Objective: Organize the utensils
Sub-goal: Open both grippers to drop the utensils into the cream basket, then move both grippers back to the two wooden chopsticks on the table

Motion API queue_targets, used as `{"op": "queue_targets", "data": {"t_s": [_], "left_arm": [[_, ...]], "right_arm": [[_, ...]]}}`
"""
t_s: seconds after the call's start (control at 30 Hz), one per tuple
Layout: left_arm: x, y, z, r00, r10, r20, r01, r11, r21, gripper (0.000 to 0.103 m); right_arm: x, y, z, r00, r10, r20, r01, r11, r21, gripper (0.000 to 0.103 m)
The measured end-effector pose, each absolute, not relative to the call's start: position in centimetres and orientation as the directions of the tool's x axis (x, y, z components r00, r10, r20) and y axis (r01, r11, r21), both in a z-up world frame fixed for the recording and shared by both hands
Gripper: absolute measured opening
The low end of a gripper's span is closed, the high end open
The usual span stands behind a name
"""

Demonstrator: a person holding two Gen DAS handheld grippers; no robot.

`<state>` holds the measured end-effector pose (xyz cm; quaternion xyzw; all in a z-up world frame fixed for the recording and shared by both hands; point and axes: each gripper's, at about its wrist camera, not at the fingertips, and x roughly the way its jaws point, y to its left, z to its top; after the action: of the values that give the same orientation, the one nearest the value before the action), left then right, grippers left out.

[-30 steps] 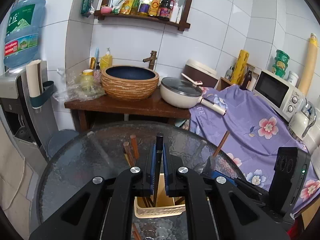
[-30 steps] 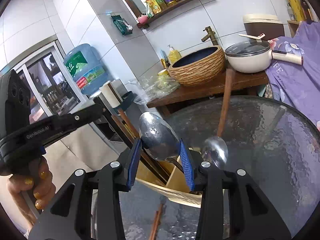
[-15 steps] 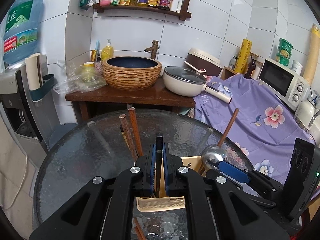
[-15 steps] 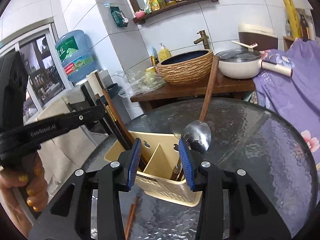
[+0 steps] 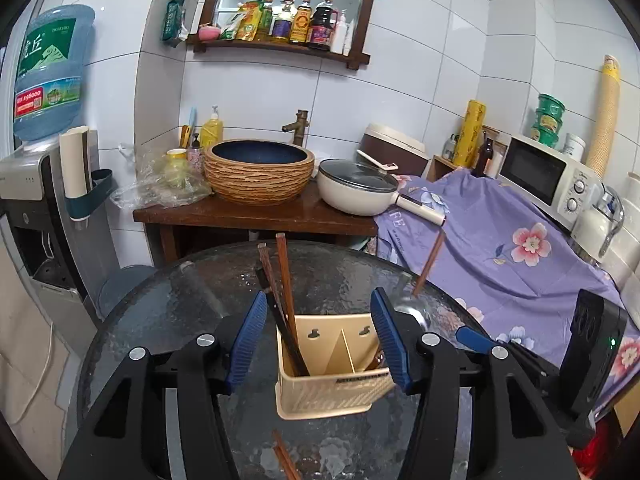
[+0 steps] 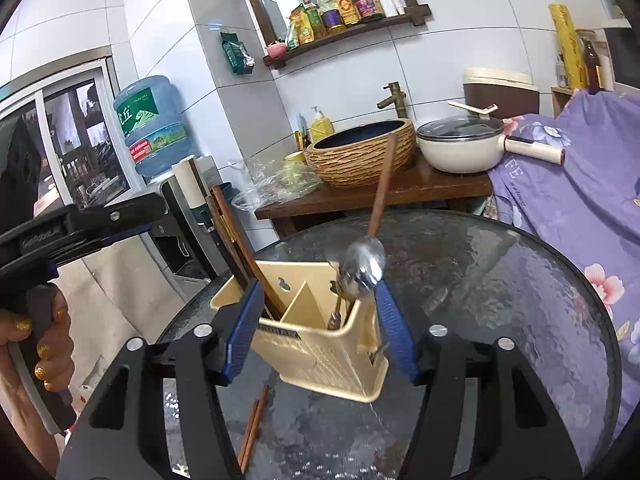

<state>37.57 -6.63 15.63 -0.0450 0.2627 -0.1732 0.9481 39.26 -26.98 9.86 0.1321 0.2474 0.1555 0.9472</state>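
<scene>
A: Both sets of jaws are opening with nothing pinched. The left gripper has let the chopsticks into the caddy's left slot; the right gripper frames the caddy.

B: The spoon?

A: Bowl-up, leaning on the right rim. A nudge while pulling back could tip it onto the worktop. Loose chopsticks remain there.
</scene>
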Motion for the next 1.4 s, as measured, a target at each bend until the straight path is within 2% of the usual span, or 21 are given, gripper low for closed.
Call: {"op": "queue_targets", "data": {"t_s": [0.07,0.27,0.33,0.53,0.63,0.8,0.87,1.07,1.4], "left_arm": [[36.5,-6.3,15.4,0.803,-0.361,-0.475,0.315,0.933,-0.175,0.063],[33.0,-5.0,13.7,0.801,-0.368,-0.473,0.335,0.929,-0.155,0.077],[32.3,-4.5,12.3,0.79,-0.364,-0.494,0.334,0.93,-0.152,0.078],[30.7,-4.1,6.3,0.728,-0.316,-0.608,0.32,0.941,-0.106,0.079],[30.6,-3.9,3.8,0.692,-0.309,-0.652,0.314,0.943,-0.114,0.078],[30.9,-3.8,0.7,0.649,-0.288,-0.705,0.289,0.95,-0.122,0.063],[31.1,-3.9,-0.3,0.628,-0.282,-0.726,0.284,0.951,-0.124,0.054],[32.4,-4.6,-2.8,0.583,-0.251,-0.773,0.273,0.956,-0.104,0.046],[32.8,-6.2,-5.4,0.559,-0.226,-0.798,0.291,0.954,-0.066,0.045]], "right_arm": [[38.3,-27.5,9.7,0.832,0.353,-0.428,-0.22,0.918,0.33,0.061],[35.5,-27.7,9.3,0.827,0.339,-0.449,-0.215,0.928,0.304,0.065],[34.5,-27.7,8.8,0.824,0.325,-0.464,-0.203,0.934,0.294,0.068],[32.4,-27.2,5.9,0.793,0.279,-0.541,-0.193,0.958,0.211,0.068],[31.9,-26.7,4.1,0.758,0.294,-0.582,-0.222,0.956,0.194,0.068],[30.8,-24.6,0.9,0.672,0.346,-0.654,-0.285,0.937,0.203,0.068],[30.3,-23.3,-0.1,0.645,0.366,-0.671,-0.315,0.927,0.203,0.068],[29.5,-20.2,-1.4,0.61,0.384,-0.693,-0.368,0.912,0.18,0.068],[29.7,-20.5,-2.2,0.597,0.387,-0.703,-0.348,0.914,0.207,0.068]]}}
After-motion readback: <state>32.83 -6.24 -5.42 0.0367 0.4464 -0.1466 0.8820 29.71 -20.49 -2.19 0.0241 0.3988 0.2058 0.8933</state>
